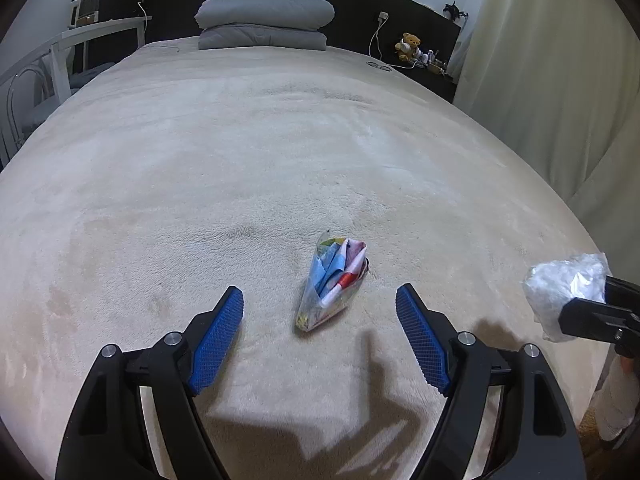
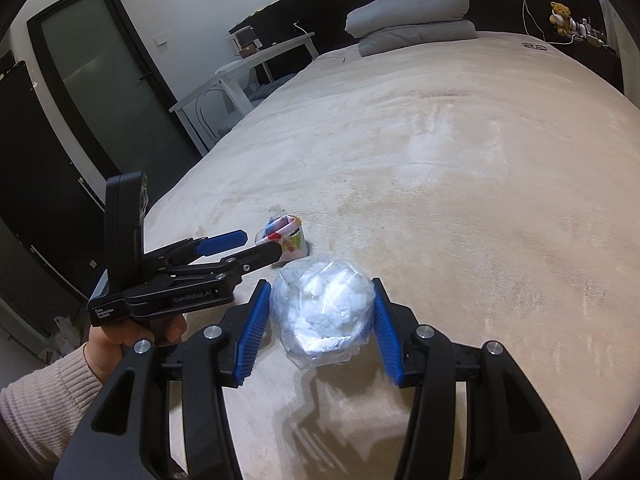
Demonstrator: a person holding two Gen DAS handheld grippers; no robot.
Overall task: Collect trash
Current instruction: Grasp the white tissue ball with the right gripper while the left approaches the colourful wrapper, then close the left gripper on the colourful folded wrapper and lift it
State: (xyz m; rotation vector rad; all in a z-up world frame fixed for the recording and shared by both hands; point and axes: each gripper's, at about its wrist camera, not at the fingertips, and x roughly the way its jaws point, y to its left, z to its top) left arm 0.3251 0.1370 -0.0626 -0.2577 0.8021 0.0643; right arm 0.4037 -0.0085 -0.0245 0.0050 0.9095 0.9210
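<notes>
A crumpled colourful wrapper (image 1: pixel 331 282) lies on the beige bedspread (image 1: pixel 248 152), just ahead of my left gripper (image 1: pixel 320 294). That gripper stands open, its blue pads (image 1: pixel 224 328) either side of the wrapper and short of it. In the right wrist view my right gripper (image 2: pixel 322 292) is shut on a clear plastic bag stuffed with white tissue (image 2: pixel 322 312), lifted above the bed. The same bag (image 1: pixel 566 292) shows at the right edge of the left wrist view. From the right wrist view, the left gripper (image 2: pixel 256 244) reaches toward the wrapper (image 2: pixel 286 238), held by a hand (image 2: pixel 132 332).
Folded grey pillows (image 1: pixel 264 20) lie at the head of the bed. A white side table (image 1: pixel 104 32) and chair stand on the left, cream curtains (image 1: pixel 552 80) on the right. A teddy bear (image 1: pixel 408 46) and cables sit by the dark headboard.
</notes>
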